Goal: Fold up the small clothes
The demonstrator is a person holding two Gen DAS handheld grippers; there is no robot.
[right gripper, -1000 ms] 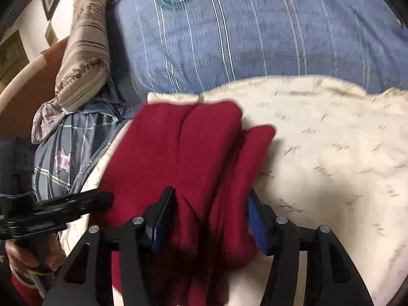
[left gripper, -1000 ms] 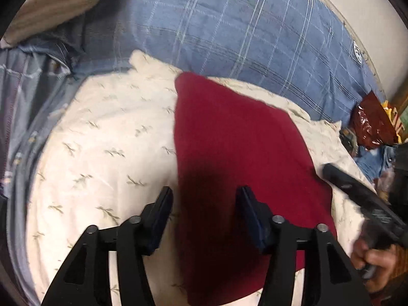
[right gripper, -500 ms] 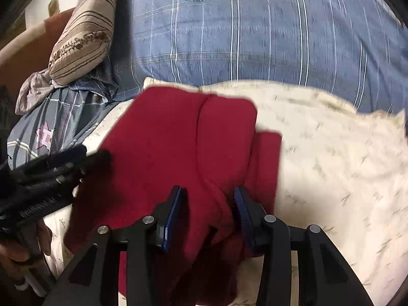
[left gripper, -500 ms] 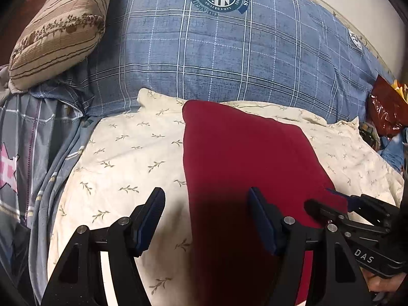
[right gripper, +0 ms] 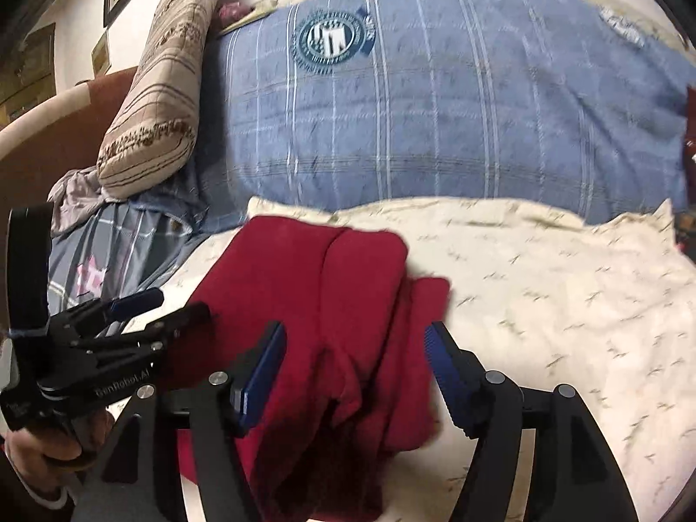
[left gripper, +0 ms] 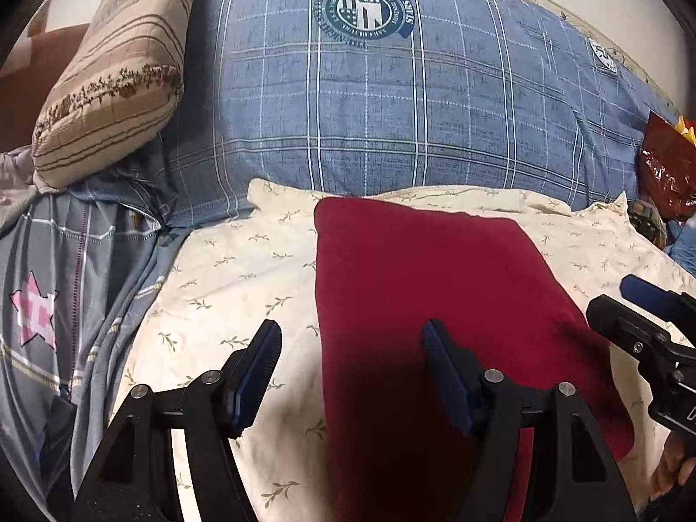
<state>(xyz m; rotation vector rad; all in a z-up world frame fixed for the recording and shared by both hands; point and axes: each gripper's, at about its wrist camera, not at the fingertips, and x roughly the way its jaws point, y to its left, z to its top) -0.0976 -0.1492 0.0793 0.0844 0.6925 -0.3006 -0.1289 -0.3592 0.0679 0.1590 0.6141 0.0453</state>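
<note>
A dark red garment [left gripper: 435, 304] lies folded on a cream leaf-print cloth [left gripper: 226, 287]. In the right wrist view the garment [right gripper: 313, 313] shows overlapping folded layers. My left gripper [left gripper: 350, 356] is open and empty, just above the garment's left edge. My right gripper [right gripper: 354, 361] is open, its fingers either side of the garment's bunched near part without holding it. The right gripper also shows in the left wrist view [left gripper: 644, 317], at the garment's right edge. The left gripper shows in the right wrist view [right gripper: 165, 309], at the garment's left edge.
A blue plaid pillow [left gripper: 391, 100] with a round crest lies behind the cloth. A beige striped pillow [left gripper: 113, 82] leans at the back left. A grey quilt with a pink star [left gripper: 39, 313] is on the left. A red foil bag [left gripper: 670, 169] is at the far right.
My right gripper has opened and let go of the red garment, which now lies loose between its fingers. Both grippers have drawn back a little from the bed.
</note>
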